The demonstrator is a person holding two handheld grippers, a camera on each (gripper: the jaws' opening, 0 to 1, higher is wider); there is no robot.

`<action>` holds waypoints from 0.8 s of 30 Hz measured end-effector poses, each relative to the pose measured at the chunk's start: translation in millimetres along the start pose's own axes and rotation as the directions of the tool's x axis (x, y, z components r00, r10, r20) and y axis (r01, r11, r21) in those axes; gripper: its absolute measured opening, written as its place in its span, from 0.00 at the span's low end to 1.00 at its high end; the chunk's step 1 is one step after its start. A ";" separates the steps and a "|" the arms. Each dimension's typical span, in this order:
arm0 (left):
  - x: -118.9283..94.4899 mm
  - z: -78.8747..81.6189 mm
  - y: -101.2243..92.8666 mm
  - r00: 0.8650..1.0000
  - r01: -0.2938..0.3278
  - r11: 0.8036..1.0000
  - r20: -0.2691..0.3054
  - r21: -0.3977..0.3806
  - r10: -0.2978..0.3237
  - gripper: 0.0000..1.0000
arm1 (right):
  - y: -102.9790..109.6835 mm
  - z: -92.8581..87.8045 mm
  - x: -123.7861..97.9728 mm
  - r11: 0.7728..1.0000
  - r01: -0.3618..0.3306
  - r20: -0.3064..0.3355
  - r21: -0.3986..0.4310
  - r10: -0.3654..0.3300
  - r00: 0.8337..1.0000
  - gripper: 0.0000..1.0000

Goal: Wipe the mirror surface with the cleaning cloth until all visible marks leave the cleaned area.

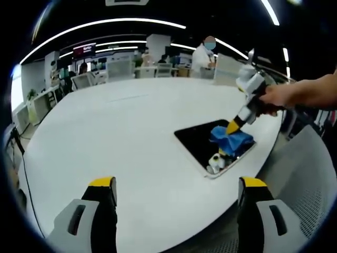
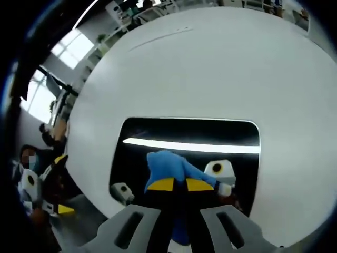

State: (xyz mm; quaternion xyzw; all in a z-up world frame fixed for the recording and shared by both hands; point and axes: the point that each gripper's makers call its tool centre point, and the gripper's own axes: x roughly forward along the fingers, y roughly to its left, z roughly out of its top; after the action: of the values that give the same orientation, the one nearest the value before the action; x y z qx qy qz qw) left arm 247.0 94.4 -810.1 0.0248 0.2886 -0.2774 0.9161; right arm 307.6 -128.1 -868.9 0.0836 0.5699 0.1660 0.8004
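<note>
A dark rectangular mirror (image 1: 196, 141) lies flat on the white round table (image 1: 116, 132), near its right edge. A blue cleaning cloth (image 1: 233, 138) rests bunched on the mirror's right part. My right gripper (image 1: 232, 127), held by a hand (image 1: 295, 95), comes in from the right and presses down onto the cloth. In the right gripper view, my right gripper (image 2: 180, 184) is shut on the blue cloth (image 2: 167, 162) over the mirror (image 2: 158, 133), which reflects a ceiling light strip. My left gripper (image 1: 178, 183) hangs open above the table's near edge, holding nothing.
The table (image 2: 210, 63) stretches wide and bare beyond the mirror. My left gripper (image 2: 59, 174) appears at the left edge of the right gripper view, off the table. Office desks, chairs and people stand far behind. A grey mesh chair (image 1: 310, 179) sits at right.
</note>
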 end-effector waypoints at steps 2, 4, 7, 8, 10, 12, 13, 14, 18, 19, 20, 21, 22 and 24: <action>0.4 -1.7 -0.4 1.000 -0.001 1.000 -0.010 0.001 0.001 0.96 | 1.1 -2.3 -0.7 1.000 0.001 -0.001 -0.002 -0.001 1.000 0.01; 0.8 -1.7 -0.9 1.000 0.001 1.000 -0.012 0.009 -0.001 0.97 | 2.0 -5.5 -1.6 1.000 -0.002 -0.001 -0.003 0.002 1.000 0.01; 0.6 -1.9 0.1 1.000 -0.001 1.000 -0.011 0.008 0.001 0.97 | 3.6 -11.3 -3.3 1.000 -0.006 -0.004 -0.012 0.006 1.000 0.01; 0.6 -1.7 0.3 1.000 -0.001 1.000 -0.010 0.008 0.002 0.97 | 4.4 -12.8 -3.6 1.000 -0.005 -0.005 -0.021 0.004 1.000 0.01; 0.6 -1.0 0.2 1.000 0.000 1.000 -0.005 0.005 0.000 0.97 | 4.9 -15.7 -4.3 1.000 -0.005 -0.007 -0.018 0.005 1.000 0.01; 0.3 -2.0 0.7 1.000 -0.002 1.000 -0.007 0.003 0.002 0.97 | 5.5 -17.4 -4.3 1.000 -0.011 -0.003 -0.008 0.011 1.000 0.01; 0.3 -1.9 0.4 1.000 -0.002 1.000 -0.007 0.002 0.002 0.97 | 5.9 -18.5 -4.4 1.000 -0.013 -0.004 -0.003 0.013 1.000 0.01; 0.4 -1.4 -0.3 1.000 -0.001 1.000 -0.007 0.005 0.001 0.97 | 7.0 -20.8 -4.7 1.000 -0.018 -0.009 -0.001 0.018 1.000 0.01; 0.0 -3.6 0.9 1.000 -0.006 1.000 -0.018 0.010 0.007 0.97 | 10.4 -30.2 -6.0 1.000 -0.027 -0.027 0.000 0.027 0.999 0.01; 0.1 -3.1 1.8 1.000 -0.009 1.000 -0.016 0.004 0.009 0.97 | 10.8 -31.8 -6.5 1.000 -0.029 -0.027 -0.003 0.029 0.999 0.01; 0.4 -2.2 2.2 1.000 -0.009 1.000 -0.009 0.004 0.009 0.97 | 10.8 -33.4 -6.9 0.999 -0.033 -0.028 -0.002 0.033 0.999 0.01; 0.6 -2.6 2.3 1.000 -0.010 1.000 -0.012 0.010 0.010 0.97 | 11.2 -35.7 -7.6 0.999 -0.039 -0.034 0.005 0.039 0.999 0.01; 0.9 -3.3 2.2 1.000 -0.009 1.000 -0.018 0.011 0.009 0.97 | 11.5 -37.1 -8.1 0.999 -0.041 -0.039 0.008 0.041 0.998 0.01; 1.1 -3.0 1.8 1.000 -0.004 1.000 -0.014 0.009 0.004 0.97 | 11.9 -41.8 -9.8 0.999 -0.049 -0.051 0.012 0.050 0.997 0.01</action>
State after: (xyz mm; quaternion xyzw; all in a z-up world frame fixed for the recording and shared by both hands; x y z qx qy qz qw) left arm 247.2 96.0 -813.5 0.0317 0.2938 -0.2766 0.9144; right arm 263.3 -122.9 -870.5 0.0976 0.5891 0.1847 0.7806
